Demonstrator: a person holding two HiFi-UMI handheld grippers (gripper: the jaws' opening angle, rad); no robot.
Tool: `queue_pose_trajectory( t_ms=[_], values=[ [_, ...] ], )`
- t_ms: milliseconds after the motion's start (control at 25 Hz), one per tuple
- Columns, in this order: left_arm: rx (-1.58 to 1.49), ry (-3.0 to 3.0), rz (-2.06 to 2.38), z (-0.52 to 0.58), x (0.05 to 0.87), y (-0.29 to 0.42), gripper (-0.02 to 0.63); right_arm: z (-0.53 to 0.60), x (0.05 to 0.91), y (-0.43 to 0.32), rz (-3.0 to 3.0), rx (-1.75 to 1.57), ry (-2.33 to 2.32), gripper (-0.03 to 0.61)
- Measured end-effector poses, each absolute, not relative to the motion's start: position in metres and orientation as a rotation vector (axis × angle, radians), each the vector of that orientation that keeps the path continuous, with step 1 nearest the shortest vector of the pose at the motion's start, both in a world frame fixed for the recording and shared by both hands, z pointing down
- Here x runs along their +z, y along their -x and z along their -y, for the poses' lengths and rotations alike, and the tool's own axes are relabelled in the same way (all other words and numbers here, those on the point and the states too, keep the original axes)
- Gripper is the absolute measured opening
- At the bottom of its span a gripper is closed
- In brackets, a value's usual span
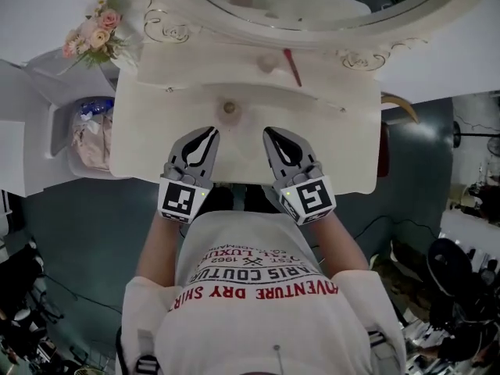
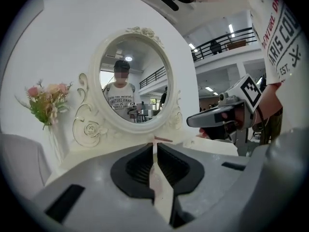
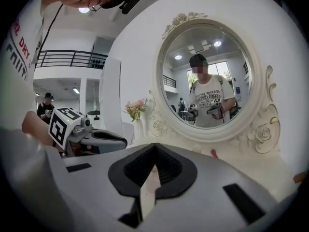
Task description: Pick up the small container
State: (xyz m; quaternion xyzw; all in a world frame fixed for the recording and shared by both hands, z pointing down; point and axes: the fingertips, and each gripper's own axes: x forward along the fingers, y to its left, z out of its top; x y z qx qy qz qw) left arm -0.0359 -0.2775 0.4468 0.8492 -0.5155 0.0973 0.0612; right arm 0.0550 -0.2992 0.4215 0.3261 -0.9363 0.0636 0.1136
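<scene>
A small round container (image 1: 230,108) with a brownish top sits on the white vanity table (image 1: 156,131), just beyond and between my two grippers. My left gripper (image 1: 210,133) hovers over the table's front part, shut and empty; in its own view the jaws (image 2: 155,142) meet with nothing between them. My right gripper (image 1: 269,133) lies beside it, also shut and empty (image 3: 155,144). Neither touches the container. The gripper views do not show the container: the jaws hide it.
An oval mirror (image 1: 312,6) stands at the table's back. A red stick (image 1: 293,67) and a pale round piece (image 1: 266,63) lie before it. A vase of flowers (image 1: 94,33) stands at the back left. A bin with a bag (image 1: 90,135) is left of the table.
</scene>
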Motion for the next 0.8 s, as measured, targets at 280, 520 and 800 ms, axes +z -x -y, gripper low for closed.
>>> queue_pose_trajectory(
  t_ms=[280,520,800],
  values=[
    [0.288,-2.437,1.536,0.301,0.504,0.029,0.123,0.330,0.454,-0.062,2.719,0.228,-0.896,-0.002],
    [0.342,-2.330,1.508,0.326,0.544,0.023,0.232,0.353,0.461,-0.056,2.751,0.208,-0.866,-0.002],
    [0.305,-2.344,1.504,0.350,0.565,0.018,0.233,0.362,0.474,-0.056,2.773,0.218,-0.834,-0.002]
  ],
)
